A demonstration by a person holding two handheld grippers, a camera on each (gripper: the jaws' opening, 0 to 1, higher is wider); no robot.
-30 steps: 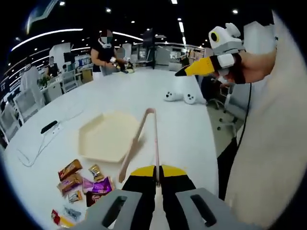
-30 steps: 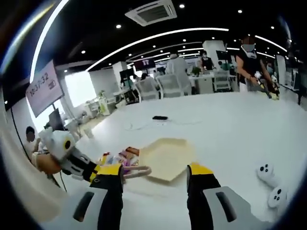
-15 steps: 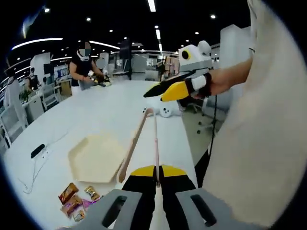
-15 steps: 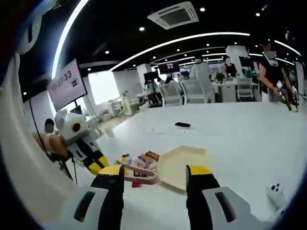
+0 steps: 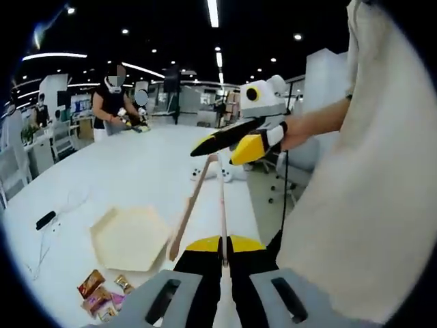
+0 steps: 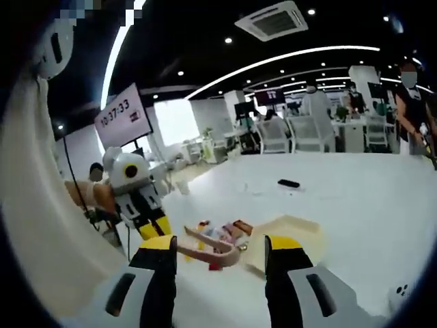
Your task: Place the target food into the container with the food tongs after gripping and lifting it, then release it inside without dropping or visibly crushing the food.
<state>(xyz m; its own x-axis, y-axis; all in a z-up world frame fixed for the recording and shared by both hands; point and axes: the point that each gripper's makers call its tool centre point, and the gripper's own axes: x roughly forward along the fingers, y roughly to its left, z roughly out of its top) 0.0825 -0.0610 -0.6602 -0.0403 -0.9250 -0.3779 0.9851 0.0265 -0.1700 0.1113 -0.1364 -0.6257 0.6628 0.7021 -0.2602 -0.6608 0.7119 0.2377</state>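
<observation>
The left gripper (image 5: 223, 254) has its jaws pinched on the pink tongs (image 5: 205, 198). The right gripper (image 6: 220, 254) stands spread, empty. Snack packets (image 5: 101, 295), partly cut off, lie beside the hexagonal tray (image 5: 128, 237) on the white surface (image 5: 123, 178).

The right gripper (image 6: 218, 256), jaws apart, hangs above the white table (image 6: 341, 205). Pink plastic tongs (image 6: 212, 251) cross between its jaws, near the beige hexagonal tray (image 6: 290, 232) and colourful wrapped snacks (image 6: 222, 232).

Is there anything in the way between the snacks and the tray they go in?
Nothing visible. The snacks lie on the white table right beside the hexagonal tray, with bare table between them. The tongs, clamped in the left gripper, hang above.
</observation>
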